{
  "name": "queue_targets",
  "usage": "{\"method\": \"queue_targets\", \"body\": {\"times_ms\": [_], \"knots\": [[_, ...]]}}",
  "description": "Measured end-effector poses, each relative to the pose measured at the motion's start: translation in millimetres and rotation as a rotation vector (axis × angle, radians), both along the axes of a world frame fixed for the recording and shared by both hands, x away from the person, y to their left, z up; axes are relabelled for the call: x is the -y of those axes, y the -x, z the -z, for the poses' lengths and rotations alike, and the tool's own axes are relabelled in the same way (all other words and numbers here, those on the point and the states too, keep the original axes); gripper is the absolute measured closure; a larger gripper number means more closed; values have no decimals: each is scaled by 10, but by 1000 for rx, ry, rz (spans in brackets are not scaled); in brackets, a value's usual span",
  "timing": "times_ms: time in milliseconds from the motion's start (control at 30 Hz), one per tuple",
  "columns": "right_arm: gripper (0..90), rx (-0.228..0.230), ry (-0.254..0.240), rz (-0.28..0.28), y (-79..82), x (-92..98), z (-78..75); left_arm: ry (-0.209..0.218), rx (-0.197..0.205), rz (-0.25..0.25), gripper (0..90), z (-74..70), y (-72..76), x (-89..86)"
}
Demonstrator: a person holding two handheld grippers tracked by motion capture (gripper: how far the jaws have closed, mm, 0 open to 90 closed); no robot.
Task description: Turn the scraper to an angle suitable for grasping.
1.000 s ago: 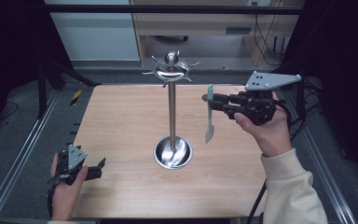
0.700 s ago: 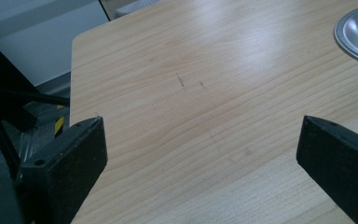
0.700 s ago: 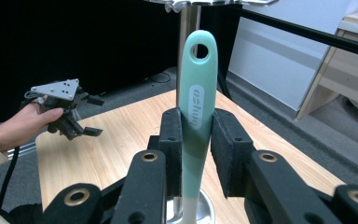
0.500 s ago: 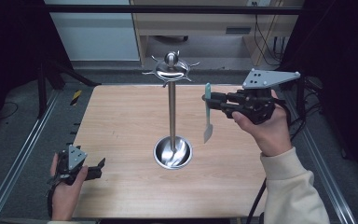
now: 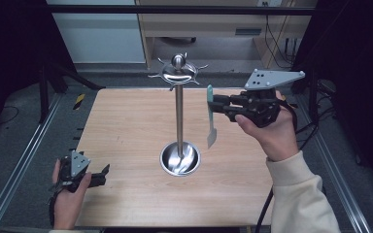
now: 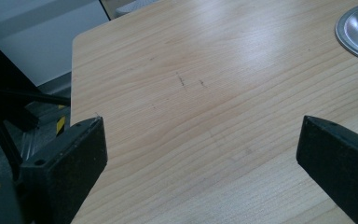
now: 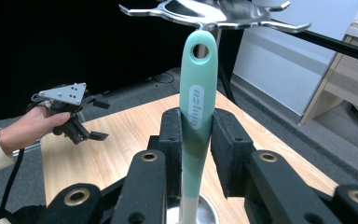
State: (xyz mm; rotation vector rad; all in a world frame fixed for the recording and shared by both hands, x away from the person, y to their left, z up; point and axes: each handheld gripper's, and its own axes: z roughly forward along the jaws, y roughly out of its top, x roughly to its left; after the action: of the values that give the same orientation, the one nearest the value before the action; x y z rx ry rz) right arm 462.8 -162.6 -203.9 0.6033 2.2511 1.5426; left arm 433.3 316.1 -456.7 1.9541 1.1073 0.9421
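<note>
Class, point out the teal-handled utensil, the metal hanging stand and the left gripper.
teal-handled utensil (image 7: 196,107), right gripper view, handle.
metal hanging stand (image 5: 179,116), high view, pole.
left gripper (image 5: 103,176), high view, between its fingertips.

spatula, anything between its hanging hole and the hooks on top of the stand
Nothing visible. The right hand-held gripper holds the spatula upright by its teal handle, its hole just below the hooks of the metal stand, with open air between them.

A bare wooden table (image 5: 126,126) carries faint dark scuffs (image 6: 191,81) toward its left side. Metal rails (image 5: 19,165) run along its left and right edges. Beyond the far edge stand a pale cabinet (image 5: 97,34) and a wooden desk (image 5: 209,29) with cables (image 5: 277,43) hanging beside it.
</note>
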Motion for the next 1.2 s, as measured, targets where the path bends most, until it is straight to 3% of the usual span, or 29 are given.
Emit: {"method": "queue_targets", "body": {"times_ms": [1200], "knots": [[746,-39,29,3,-153,-212,-56,8,-1,0,15,6,-6,-2]]}}
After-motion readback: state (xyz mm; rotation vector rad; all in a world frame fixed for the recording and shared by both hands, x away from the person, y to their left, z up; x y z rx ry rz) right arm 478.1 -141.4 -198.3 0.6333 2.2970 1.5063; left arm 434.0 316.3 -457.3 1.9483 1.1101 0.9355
